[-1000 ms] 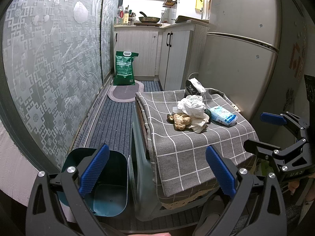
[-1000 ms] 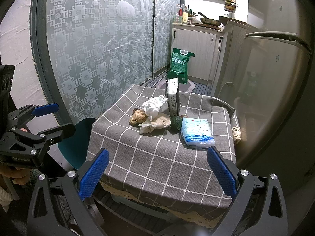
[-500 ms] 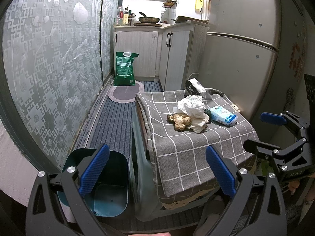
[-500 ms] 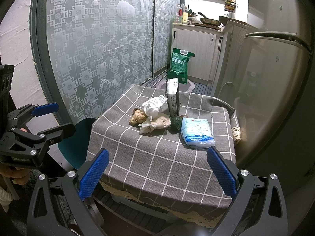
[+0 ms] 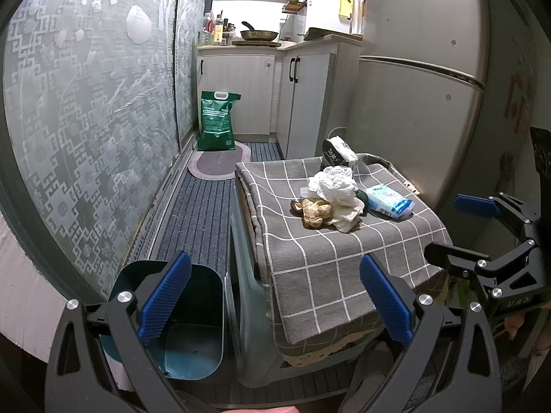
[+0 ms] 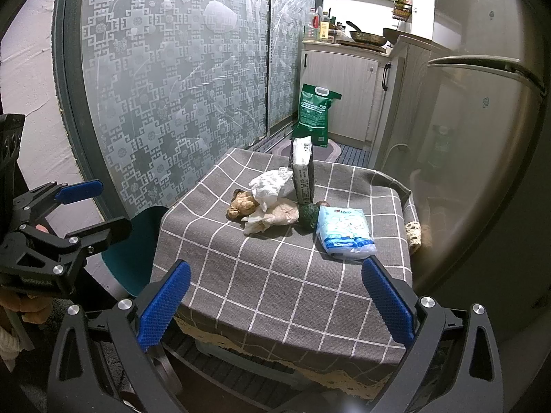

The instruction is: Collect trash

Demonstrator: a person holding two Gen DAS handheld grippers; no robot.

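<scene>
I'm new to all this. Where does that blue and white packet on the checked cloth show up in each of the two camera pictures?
Left wrist view: the packet lies right of centre, at the right end of the trash pile.
Right wrist view: the packet lies right of centre, nearer the camera, again right of the pile.
Shared landmark: the white tissue crumpled atop the pile, left of the packet in both.

teal bin (image 6: 132, 258) half hidden behind tablecloth (image 6: 275, 275), pack (image 6: 344, 229) lettering too small to read
</scene>
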